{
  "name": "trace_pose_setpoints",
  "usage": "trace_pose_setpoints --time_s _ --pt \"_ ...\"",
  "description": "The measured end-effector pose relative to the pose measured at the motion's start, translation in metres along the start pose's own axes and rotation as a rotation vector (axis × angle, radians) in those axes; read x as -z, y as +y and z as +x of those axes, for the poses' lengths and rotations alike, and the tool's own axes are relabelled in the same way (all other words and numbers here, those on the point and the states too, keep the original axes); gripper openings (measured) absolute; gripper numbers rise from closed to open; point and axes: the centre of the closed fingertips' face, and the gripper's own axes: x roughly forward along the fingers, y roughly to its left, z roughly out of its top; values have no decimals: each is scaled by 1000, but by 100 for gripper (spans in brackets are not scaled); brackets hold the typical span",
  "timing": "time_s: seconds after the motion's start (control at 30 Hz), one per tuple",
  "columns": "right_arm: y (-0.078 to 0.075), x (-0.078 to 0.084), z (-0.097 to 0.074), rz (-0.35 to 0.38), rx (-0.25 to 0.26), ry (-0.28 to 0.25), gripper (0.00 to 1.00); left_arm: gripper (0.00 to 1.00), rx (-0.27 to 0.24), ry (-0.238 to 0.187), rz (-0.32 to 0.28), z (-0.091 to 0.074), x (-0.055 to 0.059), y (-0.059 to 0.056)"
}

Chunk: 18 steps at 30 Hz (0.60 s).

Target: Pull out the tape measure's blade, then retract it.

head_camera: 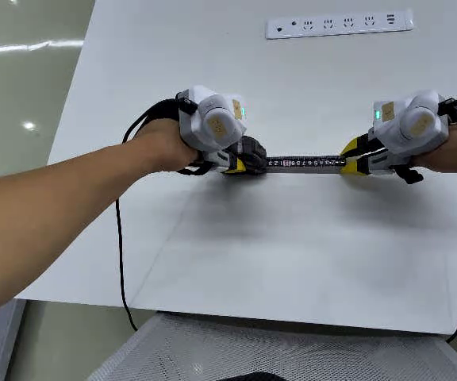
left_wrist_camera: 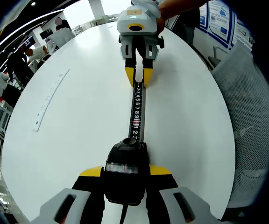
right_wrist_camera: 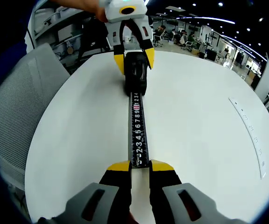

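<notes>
**Blade out, held taut between both grippers**

Nearest us, a grey mesh chair back (head_camera: 276,349) sits below the edge of the white tabletop (head_camera: 292,262). Mid-table we hold the work in one line. Our left gripper (head_camera: 240,161) has its yellow-tipped jaws clamped on the sides of the black tape measure case (head_camera: 251,155). That anchors the case low at the tabletop; we cannot tell whether it touches. The pale numbered metal blade (head_camera: 304,163) runs from the case to our right gripper (head_camera: 352,159), whose jaws are pinched on the blade's end. We judge the opposed grips keep the blade straight and level. Extension looks partial, and retraction is not yet done. Beyond, well apart, lies a white power strip (head_camera: 339,24).
</notes>
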Motion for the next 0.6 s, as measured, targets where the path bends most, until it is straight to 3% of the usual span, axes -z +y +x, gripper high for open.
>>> trace_pose_setpoints --time_s 0.6 --pt "-4 23 -19 29 13 19 9 30 3 4 0 1 0 1"
